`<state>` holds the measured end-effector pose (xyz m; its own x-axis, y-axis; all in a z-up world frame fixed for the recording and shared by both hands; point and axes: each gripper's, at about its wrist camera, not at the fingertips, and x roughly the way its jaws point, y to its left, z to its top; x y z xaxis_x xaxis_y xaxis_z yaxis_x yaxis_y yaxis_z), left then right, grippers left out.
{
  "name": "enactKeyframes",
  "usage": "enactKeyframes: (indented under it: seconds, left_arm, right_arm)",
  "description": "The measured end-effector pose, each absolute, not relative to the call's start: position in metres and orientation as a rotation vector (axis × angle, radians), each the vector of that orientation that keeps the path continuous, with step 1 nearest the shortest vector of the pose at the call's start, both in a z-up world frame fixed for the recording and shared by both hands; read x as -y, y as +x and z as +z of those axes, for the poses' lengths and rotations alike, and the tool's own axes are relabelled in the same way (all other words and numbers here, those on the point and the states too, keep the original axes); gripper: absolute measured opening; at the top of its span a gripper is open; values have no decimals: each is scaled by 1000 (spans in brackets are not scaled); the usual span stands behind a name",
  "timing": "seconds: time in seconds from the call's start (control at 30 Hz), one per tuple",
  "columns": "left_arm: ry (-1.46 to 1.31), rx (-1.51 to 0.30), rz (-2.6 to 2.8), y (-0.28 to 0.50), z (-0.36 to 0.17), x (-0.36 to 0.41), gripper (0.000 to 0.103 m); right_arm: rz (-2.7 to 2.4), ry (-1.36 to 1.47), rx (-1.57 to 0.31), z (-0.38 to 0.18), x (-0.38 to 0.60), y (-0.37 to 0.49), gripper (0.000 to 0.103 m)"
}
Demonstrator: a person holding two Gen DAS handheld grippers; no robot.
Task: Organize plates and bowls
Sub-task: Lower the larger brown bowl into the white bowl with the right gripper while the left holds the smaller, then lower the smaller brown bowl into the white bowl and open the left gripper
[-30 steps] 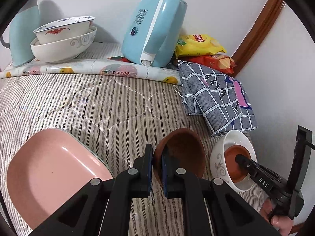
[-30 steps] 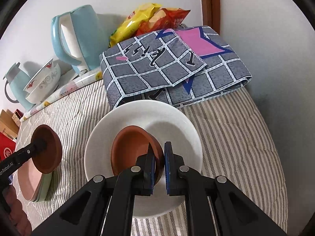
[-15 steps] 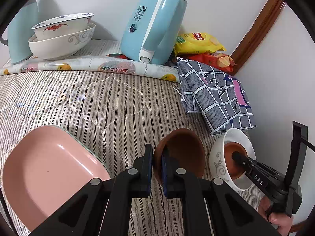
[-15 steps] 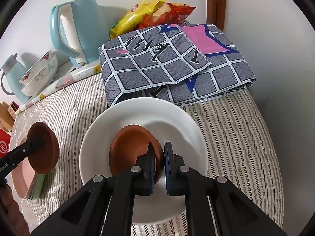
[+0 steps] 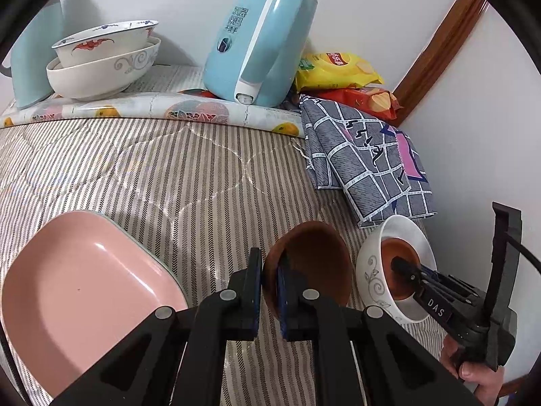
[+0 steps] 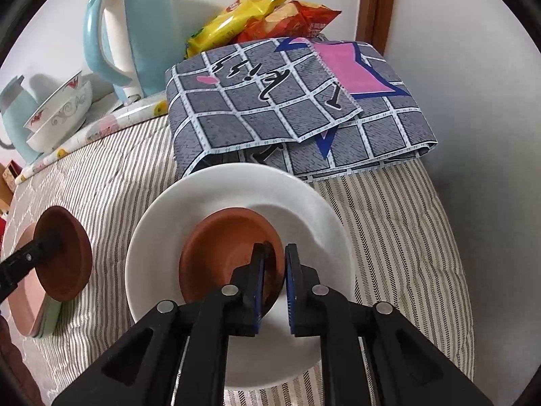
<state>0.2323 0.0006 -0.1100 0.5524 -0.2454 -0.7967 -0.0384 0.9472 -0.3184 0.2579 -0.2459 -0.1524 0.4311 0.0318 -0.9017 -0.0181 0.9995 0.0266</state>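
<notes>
The left gripper (image 5: pixel 269 279) is clamped on the rim of a tilted brown bowl (image 5: pixel 311 260). The right gripper (image 6: pixel 273 280) pinches another brown bowl's (image 6: pixel 226 253) near rim; the right hand (image 5: pixel 473 370) grips its handle.

Left tongs (image 5: pixel 269 282) clamped on brown bowl (image 5: pixel 311 264) rim, beside pink plate (image 5: pixel 77 287).

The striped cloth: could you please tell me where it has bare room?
Bare striped cloth lies between the pink plate, floral mat and checked cloth. Crowded: the back edge, with kettle and stacked bowls.
</notes>
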Motion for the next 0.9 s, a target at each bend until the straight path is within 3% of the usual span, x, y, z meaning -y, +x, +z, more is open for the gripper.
enactKeyframes:
  seconds: [0.13,0.27,0.9]
  left_arm:
    - [-316,-982,-123,229,-108,-1,9]
    - [-317,-977,-120,223,-104,-2,9]
    - [-269,-925,-148,197,-75,26,9]
  right_arm:
    - [43,-7,-1125,-150,241,254,26]
    - [39,-26,-1102,-145,240,249,44]
    - [3,39,-972,-95,272,201,45]
